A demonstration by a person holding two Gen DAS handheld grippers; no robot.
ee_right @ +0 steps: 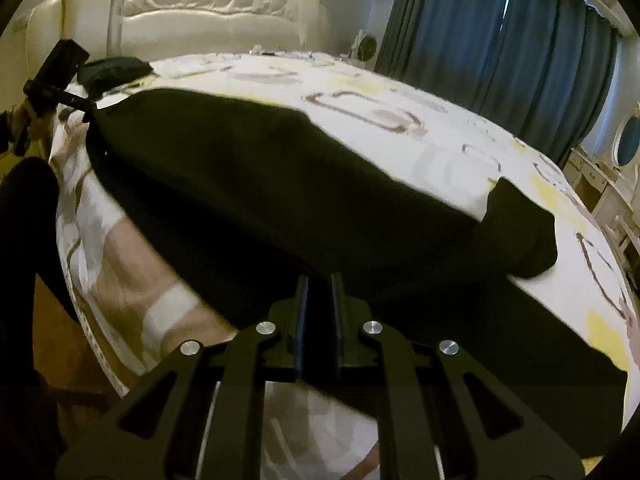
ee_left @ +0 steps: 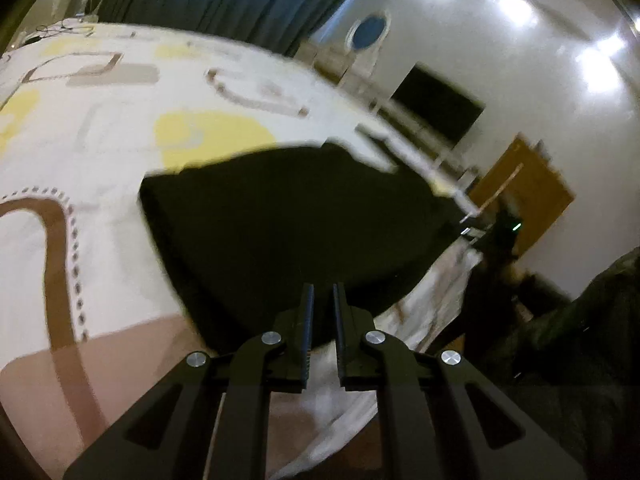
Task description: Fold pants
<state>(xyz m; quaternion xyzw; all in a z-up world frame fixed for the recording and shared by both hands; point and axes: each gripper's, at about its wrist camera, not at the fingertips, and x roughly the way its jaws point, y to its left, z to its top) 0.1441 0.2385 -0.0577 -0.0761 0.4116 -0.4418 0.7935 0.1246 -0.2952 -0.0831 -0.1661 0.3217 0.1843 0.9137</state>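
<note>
Black pants [ee_left: 288, 220] lie spread along the near edge of a bed with a white patterned cover [ee_left: 100, 128]. In the left wrist view my left gripper [ee_left: 322, 292] is at the pants' near edge, its jaws close together with the dark cloth between them. In the right wrist view the pants [ee_right: 280, 184] stretch from far left to near right, with one part folded over at the right [ee_right: 520, 232]. My right gripper [ee_right: 319, 282] has narrow jaws with the pants' edge between them. The left gripper [ee_right: 60, 76] shows at the pants' far left end.
A cream tufted headboard [ee_right: 200, 12] stands at the bed's head. A dark bundle [ee_right: 114, 70] lies near it. Blue curtains [ee_right: 500, 48] hang behind. A white dresser with an oval mirror [ee_left: 368, 32], a dark screen [ee_left: 436, 104] and a wooden door [ee_left: 524, 196] stand beyond the bed.
</note>
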